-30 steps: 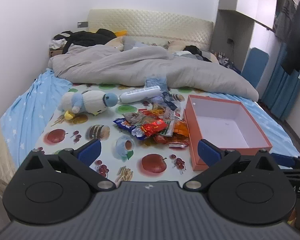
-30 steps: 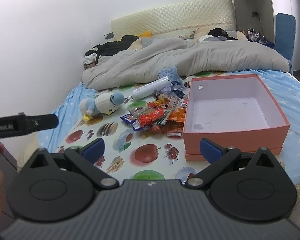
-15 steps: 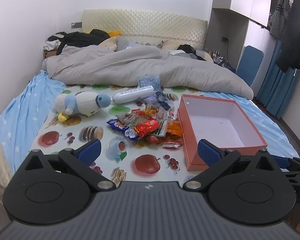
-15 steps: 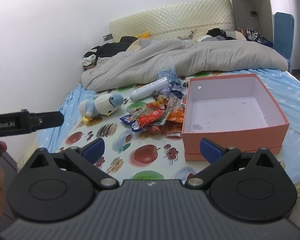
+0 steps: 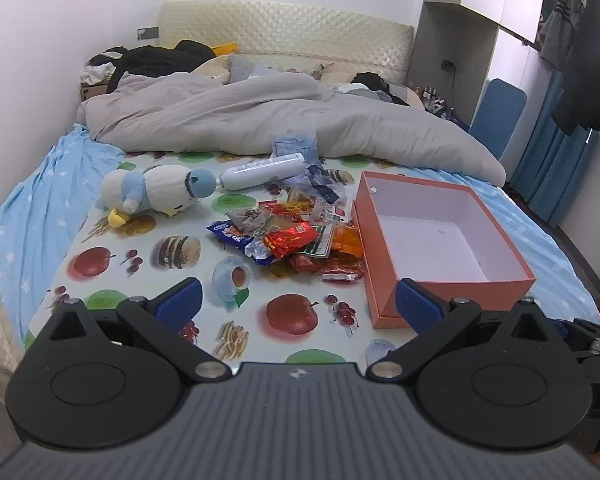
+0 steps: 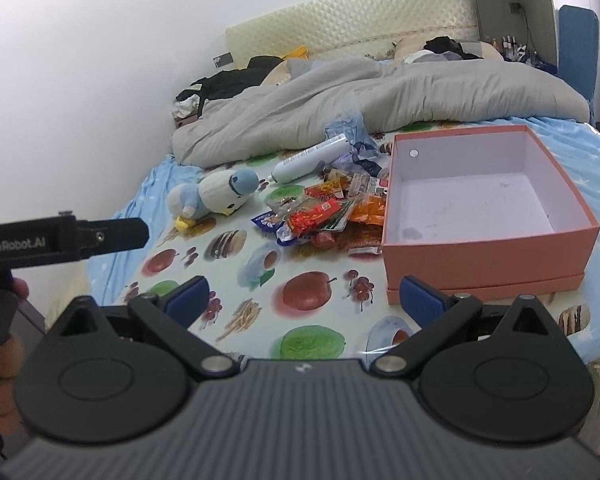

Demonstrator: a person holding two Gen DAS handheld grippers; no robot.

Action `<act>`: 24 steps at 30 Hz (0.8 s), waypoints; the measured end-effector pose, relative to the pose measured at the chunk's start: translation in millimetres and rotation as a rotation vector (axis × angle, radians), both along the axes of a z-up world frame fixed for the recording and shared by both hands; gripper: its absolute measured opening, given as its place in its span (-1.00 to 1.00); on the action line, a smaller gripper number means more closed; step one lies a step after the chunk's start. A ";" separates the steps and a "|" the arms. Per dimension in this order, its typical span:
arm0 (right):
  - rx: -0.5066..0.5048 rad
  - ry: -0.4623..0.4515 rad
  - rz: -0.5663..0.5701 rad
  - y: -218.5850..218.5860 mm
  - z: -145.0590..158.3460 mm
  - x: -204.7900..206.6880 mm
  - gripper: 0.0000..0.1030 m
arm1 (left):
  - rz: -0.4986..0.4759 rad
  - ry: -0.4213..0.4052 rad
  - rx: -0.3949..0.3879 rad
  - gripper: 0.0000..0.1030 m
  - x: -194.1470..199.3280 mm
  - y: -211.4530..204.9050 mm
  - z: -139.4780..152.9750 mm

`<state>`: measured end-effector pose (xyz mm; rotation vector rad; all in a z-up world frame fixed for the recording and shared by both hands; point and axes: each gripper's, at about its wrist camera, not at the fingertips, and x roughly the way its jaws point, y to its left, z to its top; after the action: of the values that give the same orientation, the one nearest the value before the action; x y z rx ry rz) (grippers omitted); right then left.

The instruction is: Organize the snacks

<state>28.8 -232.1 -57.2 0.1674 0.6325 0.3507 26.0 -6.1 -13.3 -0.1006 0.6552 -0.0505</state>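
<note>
A heap of snack packets [image 5: 296, 236] [image 6: 324, 216] in red, orange and blue lies on a fruit-print mat [image 5: 148, 264] spread over the bed. Just right of the heap stands an empty salmon-pink box [image 5: 404, 188] [image 6: 480, 256] with a white inside. My left gripper [image 5: 296, 304] hangs open over the mat's near edge, well short of the heap. My right gripper [image 6: 306, 294] is open too, with nothing between its blue pads, near the box's front left corner. The left gripper's body [image 6: 60, 240] and a hand show at the left of the right wrist view.
A plush penguin [image 5: 156, 194] [image 6: 216, 196] and a white bottle [image 5: 264, 170] [image 6: 312, 158] lie behind the heap, by a crumpled blue wrapper [image 5: 296, 148]. A grey duvet [image 5: 260, 124] covers the bed's far half. A blue chair [image 5: 498, 116] and hanging clothes stand right.
Both views have shifted a little: the left gripper has swung slightly, so the box and heap sit further left in its view. Both grippers stay open and nothing on the bed has moved.
</note>
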 end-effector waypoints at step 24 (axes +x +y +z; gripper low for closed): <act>-0.062 0.009 0.008 12.4 -11.4 8.2 1.00 | -0.010 0.049 -0.021 1.00 17.6 2.3 -13.0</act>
<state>37.0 -219.7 -68.5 0.1075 0.6518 0.3382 43.5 -3.8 -26.3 -0.1194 0.7046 -0.0643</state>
